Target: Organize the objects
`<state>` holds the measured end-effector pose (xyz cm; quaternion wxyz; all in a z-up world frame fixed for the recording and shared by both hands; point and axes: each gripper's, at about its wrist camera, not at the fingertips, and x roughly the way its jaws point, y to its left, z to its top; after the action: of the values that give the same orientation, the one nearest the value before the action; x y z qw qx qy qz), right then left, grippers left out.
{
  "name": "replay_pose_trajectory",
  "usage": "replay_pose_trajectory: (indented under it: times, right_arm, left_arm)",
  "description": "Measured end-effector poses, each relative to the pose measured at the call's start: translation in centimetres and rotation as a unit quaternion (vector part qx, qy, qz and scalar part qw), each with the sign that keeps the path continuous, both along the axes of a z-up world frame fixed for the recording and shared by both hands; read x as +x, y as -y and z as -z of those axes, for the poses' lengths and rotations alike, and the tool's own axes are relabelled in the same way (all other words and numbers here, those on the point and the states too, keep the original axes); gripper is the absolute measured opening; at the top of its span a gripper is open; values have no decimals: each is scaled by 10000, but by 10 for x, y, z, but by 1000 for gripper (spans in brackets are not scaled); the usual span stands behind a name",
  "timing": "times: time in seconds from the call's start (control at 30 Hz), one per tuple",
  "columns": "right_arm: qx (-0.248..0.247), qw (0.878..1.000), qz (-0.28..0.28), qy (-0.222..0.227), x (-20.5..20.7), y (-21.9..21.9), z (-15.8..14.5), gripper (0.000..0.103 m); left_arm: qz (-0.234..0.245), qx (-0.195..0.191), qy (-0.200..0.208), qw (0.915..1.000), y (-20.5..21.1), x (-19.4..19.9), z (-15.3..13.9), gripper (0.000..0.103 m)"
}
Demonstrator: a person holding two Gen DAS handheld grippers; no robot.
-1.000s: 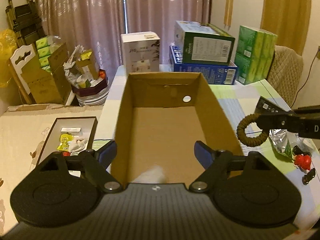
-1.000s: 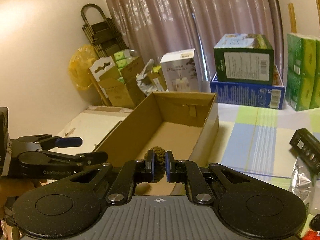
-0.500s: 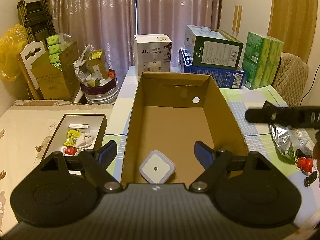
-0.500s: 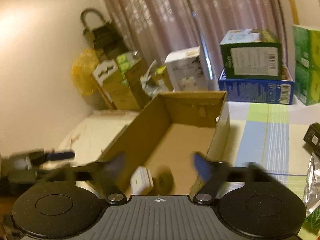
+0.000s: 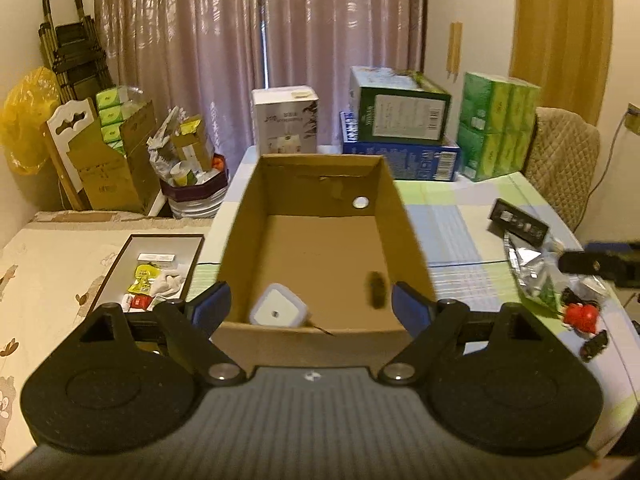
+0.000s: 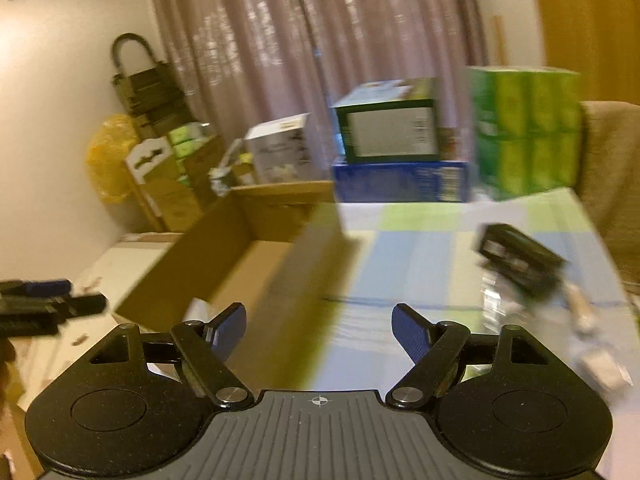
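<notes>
Blue-padded fingers (image 5: 210,306) of the left gripper (image 5: 310,306) stand spread wide and empty, framing the near end of an open corrugated cardboard box (image 5: 320,196) on the checked tablecloth (image 5: 452,232). Inside the box, against its near wall, lies a white rounded-square device (image 5: 277,312); to the right of it on the box floor sits a dark braided cord loop (image 5: 376,288), blurred. A second ago that loop was pinched between the right gripper's fingers above the box's right wall.

The right gripper (image 6: 319,330) now has its jaws splayed apart with nothing between them, pointing across the box's right wall toward the tablecloth; its view is smeared with motion. In the left view it appears as a dark bar (image 5: 600,264) well to the right of the box, having drawn back from over the box since half a second ago.

Right of the box lie a black flat packet (image 5: 518,222), a crinkled silver foil pouch (image 5: 528,268) and a small red toy (image 5: 580,314). Left of it, a shallow dark-framed tray (image 5: 120,264) holds small packets. Behind it stand printed cartons (image 5: 400,120).
</notes>
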<state>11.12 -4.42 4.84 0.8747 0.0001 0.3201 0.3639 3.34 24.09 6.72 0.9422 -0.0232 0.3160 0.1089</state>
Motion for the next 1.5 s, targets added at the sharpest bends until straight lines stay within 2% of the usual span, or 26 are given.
replay_pose_trajectory:
  times: [0.33, 0.6, 0.73, 0.93, 1.0, 1.23, 1.5]
  right_arm:
    - [-385, 9922, 1185, 95, -44, 148, 6, 77]
    - [-516, 9849, 1652, -7, -58, 209, 14, 77]
    - [-500, 9852, 1635, -91, -55, 217, 20, 77]
    - [-558, 9872, 1490, -136, -47, 207, 36, 77]
    - [-629, 9876, 1429, -140, -43, 199, 43, 77]
    - [-1020, 9877, 1185, -62, -25, 168, 73, 77]
    - [-1440, 9829, 1134, -149, 11, 138, 113, 83]
  left_arm:
    - [553, -216, 182, 9981, 93, -22, -7, 92]
    - [1138, -274, -128, 9930, 163, -9, 15, 93]
    - [1332, -201, -251, 9906, 189, -1, 24, 95]
    - [1307, -115, -416, 9905, 204, 12, 37, 97]
    - [1299, -106, -439, 9905, 205, 15, 42, 102]
    - [1280, -158, -599, 9898, 208, 39, 65, 102]
    - [1283, -305, -815, 9879, 203, 72, 96, 102]
